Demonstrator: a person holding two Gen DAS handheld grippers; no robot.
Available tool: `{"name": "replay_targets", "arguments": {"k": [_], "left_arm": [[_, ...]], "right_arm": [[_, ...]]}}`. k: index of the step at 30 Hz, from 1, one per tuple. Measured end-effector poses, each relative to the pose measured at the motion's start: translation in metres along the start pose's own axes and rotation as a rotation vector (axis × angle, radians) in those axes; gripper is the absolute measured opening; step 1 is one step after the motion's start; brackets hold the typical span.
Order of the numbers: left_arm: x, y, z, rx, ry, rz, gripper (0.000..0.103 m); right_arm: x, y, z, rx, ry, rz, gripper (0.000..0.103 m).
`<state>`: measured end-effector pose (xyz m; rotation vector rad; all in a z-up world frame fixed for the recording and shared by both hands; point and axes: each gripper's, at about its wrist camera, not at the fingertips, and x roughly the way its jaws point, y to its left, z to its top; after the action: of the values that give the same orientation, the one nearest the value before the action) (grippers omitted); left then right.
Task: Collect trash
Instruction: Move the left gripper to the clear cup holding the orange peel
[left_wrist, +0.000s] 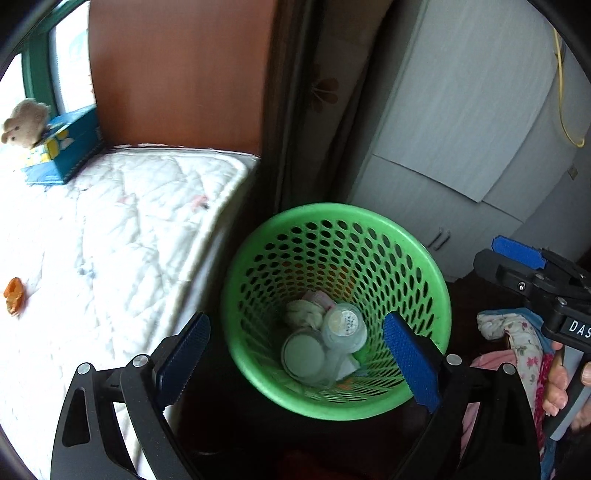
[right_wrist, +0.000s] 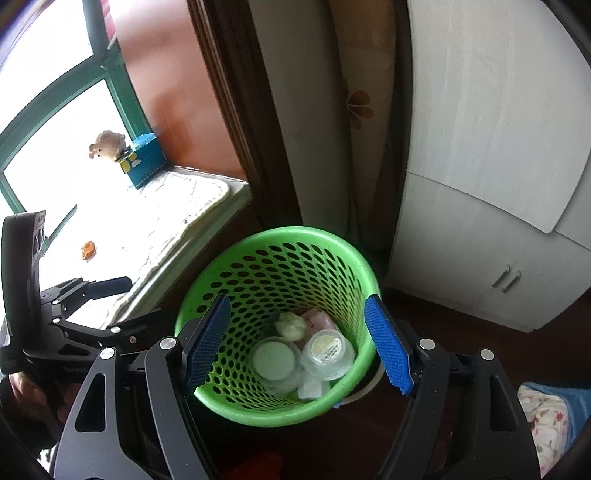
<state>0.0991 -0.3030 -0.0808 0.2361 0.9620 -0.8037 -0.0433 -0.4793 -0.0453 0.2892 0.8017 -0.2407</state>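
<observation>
A green perforated waste basket (left_wrist: 258, 258) stands on the dark floor beside the bed; it also shows in the right wrist view (right_wrist: 258, 236). Inside lie two clear plastic cups (left_wrist: 325, 339) (right_wrist: 306, 356) and crumpled tissue (left_wrist: 303, 312) (right_wrist: 291, 326). An orange scrap (left_wrist: 14, 295) (right_wrist: 88, 250) lies on the white mattress (left_wrist: 110, 240). My left gripper (left_wrist: 295, 362) is open and empty above the basket's near rim. My right gripper (right_wrist: 297, 343) is open and empty above the basket too; its blue pad shows at the right of the left wrist view (left_wrist: 519, 253).
A blue tissue box (left_wrist: 62, 147) with a plush toy (left_wrist: 24, 120) sits at the mattress's far end by the window. A white wardrobe (left_wrist: 461, 147) stands behind the basket. Floral cloth (left_wrist: 517, 339) lies to the right. A wooden headboard (left_wrist: 177, 74) rises behind the bed.
</observation>
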Motion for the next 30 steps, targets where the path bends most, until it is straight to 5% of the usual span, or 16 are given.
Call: {"name": "replay_targets", "arguments": {"k": [13, 24, 30], "left_arm": [[-0.062, 0.12, -0.007, -0.194, -0.075, 0.177, 0.092], [-0.096, 0.259, -0.005, -0.561, -0.061, 0.3, 0.092], [-0.085, 0.313, -0.013, -0.826, -0.021, 0.246, 0.092]], "right_arm": [[0.013, 0.056, 0.011, -0.076, 0.014, 0.075, 0.075], [0.038, 0.118, 0.017, -0.162, 0.049, 0.155, 0.075], [0.054, 0.144, 0.015, -0.196, 0.08, 0.201, 0.075]]}}
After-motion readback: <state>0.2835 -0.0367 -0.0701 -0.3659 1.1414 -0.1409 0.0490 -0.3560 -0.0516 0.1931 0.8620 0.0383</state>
